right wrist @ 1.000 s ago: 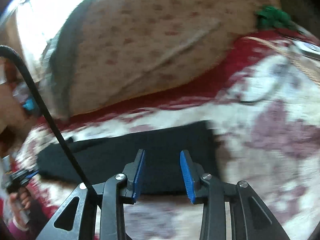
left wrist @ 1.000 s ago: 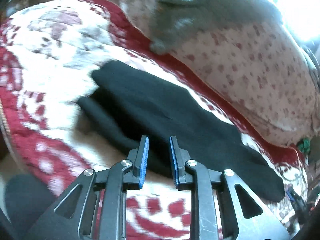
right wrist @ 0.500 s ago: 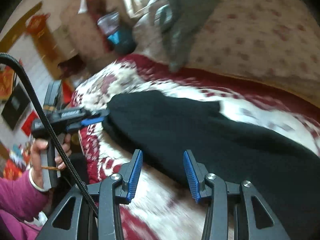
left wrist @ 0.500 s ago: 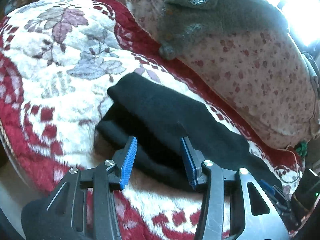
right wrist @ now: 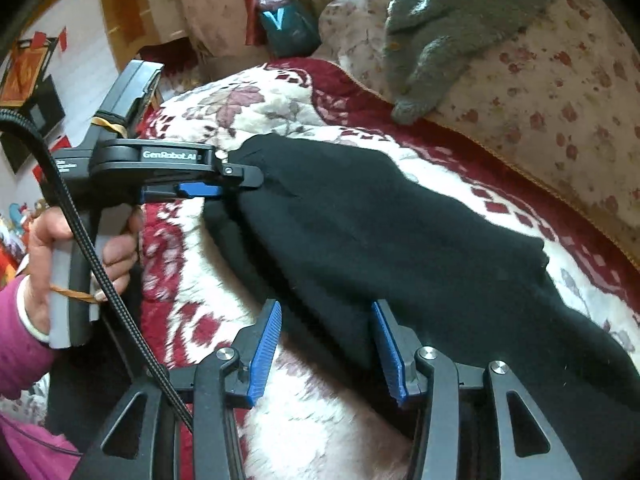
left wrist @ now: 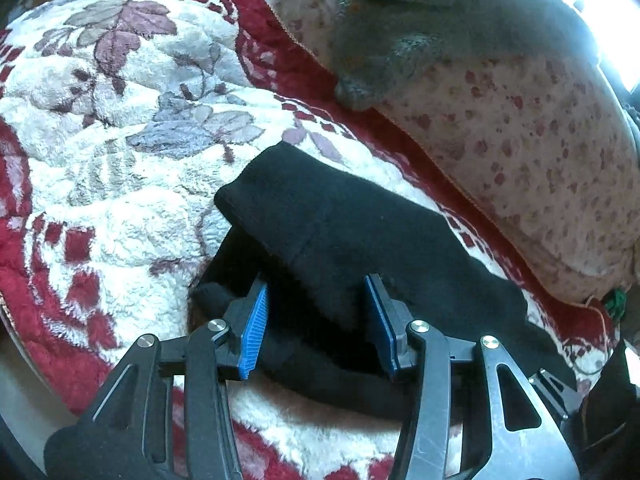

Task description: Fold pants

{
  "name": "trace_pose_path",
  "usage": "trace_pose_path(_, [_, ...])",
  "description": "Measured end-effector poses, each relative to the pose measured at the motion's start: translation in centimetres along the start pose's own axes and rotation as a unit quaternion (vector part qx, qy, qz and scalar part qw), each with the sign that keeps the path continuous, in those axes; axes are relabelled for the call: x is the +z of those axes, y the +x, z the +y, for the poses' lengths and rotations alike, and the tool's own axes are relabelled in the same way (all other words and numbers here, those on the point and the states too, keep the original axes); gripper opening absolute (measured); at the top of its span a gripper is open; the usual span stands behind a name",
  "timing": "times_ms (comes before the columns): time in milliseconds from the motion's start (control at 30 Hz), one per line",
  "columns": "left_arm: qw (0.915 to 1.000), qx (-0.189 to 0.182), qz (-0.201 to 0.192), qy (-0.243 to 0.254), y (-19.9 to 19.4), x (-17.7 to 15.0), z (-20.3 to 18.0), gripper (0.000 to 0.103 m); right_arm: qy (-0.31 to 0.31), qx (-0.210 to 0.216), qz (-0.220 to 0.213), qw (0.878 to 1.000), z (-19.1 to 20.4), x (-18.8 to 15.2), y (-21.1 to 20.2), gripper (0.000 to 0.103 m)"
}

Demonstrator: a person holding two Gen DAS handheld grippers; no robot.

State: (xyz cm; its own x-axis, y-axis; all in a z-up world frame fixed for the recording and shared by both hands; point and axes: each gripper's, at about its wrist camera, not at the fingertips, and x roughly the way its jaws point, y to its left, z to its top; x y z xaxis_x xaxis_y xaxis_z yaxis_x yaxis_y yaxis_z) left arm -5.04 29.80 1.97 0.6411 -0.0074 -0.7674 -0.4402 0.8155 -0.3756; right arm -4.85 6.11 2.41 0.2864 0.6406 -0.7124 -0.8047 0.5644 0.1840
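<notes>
- The right gripper (right wrist: 326, 350) is hovering at the near long edge of the black pants (right wrist: 400, 240), its jaws having just been opening to about half wide; cloth is lying between the blue pads, but they are not pressing on it.
- The left gripper (left wrist: 318, 322) is standing over the folded end of the pants (left wrist: 360, 248), jaws likewise having just been opening, pads straddling a thick fold without pinching.
- The pants are lying doubled on the plush blanket (left wrist: 120, 128), long axis running diagonally away from the left gripper's end toward the far right.
- Bare blanket is stretching left of the folded end, giving room; the floral pillow (left wrist: 520, 140) and the grey garment (left wrist: 440, 20) are crowding the far side.
</notes>
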Motion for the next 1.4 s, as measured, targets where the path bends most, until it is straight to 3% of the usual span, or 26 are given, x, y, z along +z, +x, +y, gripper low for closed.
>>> trace_pose_path(100, [0.9999,-0.005,-0.010,-0.009,0.3,0.4,0.1,0.046,0.013,0.003,-0.016,1.000,-0.8,0.4,0.3,0.029])
trace_pose_path(133, [0.9996,-0.009,-0.016,-0.021,0.4,0.5,0.3,0.046,0.013,-0.002,-0.016,1.000,-1.0,0.6,0.5,0.018])
trace_pose_path(167, [0.9992,-0.012,-0.020,-0.032,0.6,0.6,0.6,0.037,0.011,-0.011,-0.013,1.000,-1.1,0.8,0.7,0.013])
trace_pose_path(233, [0.9990,-0.011,-0.017,-0.040,0.8,0.8,0.9,0.029,0.015,-0.009,-0.015,1.000,-1.5,1.0,0.7,0.011])
trace_pose_path(333, [0.9991,-0.009,-0.028,-0.032,0.0,0.8,0.7,0.023,0.032,0.012,-0.026,0.999,-1.6,1.4,-0.3,0.013])
trace_pose_path(400, [0.9991,-0.007,-0.033,-0.026,-0.5,0.7,0.4,0.021,0.020,0.014,-0.044,0.999,-0.8,1.5,-1.1,0.028])
trace_pose_path(433, [0.9991,-0.007,-0.035,-0.025,-0.7,0.7,0.2,0.021,0.005,0.002,-0.045,0.999,-0.2,1.6,-1.1,0.045])
trace_pose_path(467, [0.9990,-0.007,-0.037,-0.023,-1.0,0.7,0.0,0.020,-0.015,-0.006,-0.042,0.999,0.5,1.6,-0.9,0.051])
trace_pose_path(600, [0.9988,-0.012,-0.042,-0.023,-1.5,0.9,-0.4,0.019,-0.071,-0.020,-0.021,0.997,2.6,1.5,0.9,0.051])
trace_pose_path(633, [0.9987,-0.013,-0.043,-0.023,-1.7,0.9,-0.4,0.019,-0.084,-0.039,-0.015,0.996,2.9,1.4,1.4,0.047])
trace_pose_path(667, [0.9987,-0.015,-0.043,-0.024,-1.8,0.9,-0.4,0.019,-0.094,-0.063,-0.008,0.994,3.0,1.5,2.0,0.034])
trace_pose_path(700, [0.9987,-0.016,-0.042,-0.024,-1.9,0.9,-0.4,0.018,-0.092,-0.066,-0.004,0.994,2.8,1.5,2.4,0.031])
trace_pose_path(767, [0.9987,-0.019,-0.041,-0.025,-2.1,0.8,-0.3,0.018,-0.066,-0.048,-0.007,0.997,1.7,1.8,2.5,0.015])
trace_pose_path(833, [0.9986,-0.021,-0.040,-0.027,-2.5,0.6,-0.1,0.018,-0.038,-0.026,-0.016,0.999,0.8,2.2,1.8,0.008])
trace_pose_path(1033, [0.9990,-0.010,-0.033,-0.029,-3.5,-0.6,1.4,0.016,-0.039,0.004,-0.023,0.999,1.9,2.0,-0.4,0.008])
trace_pose_path(1133, [0.9990,0.008,-0.005,-0.044,-1.8,-1.7,2.7,0.016,-0.035,0.007,0.001,0.999,2.1,1.1,1.3,0.008])
trace_pose_path(1200, [0.9987,0.001,-0.008,-0.050,-1.8,-2.0,2.9,0.019,-0.016,0.008,0.008,1.000,1.6,0.5,2.6,0.009])
trace_pose_path(1233, [0.9987,0.002,-0.012,-0.050,-2.0,-2.0,2.8,0.019,-0.010,0.011,0.002,1.000,1.5,0.4,2.5,0.012])
trace_pose_path(1333, [0.9986,0.012,-0.017,-0.049,-2.9,-1.8,2.7,0.026,0.000,0.028,0.008,1.000,1.5,0.9,1.9,0.034])
trace_pose_path(1400, [0.9984,0.019,-0.023,-0.048,-3.6,-1.8,2.6,0.030,0.006,0.033,0.009,0.999,1.5,0.9,1.0,0.036])
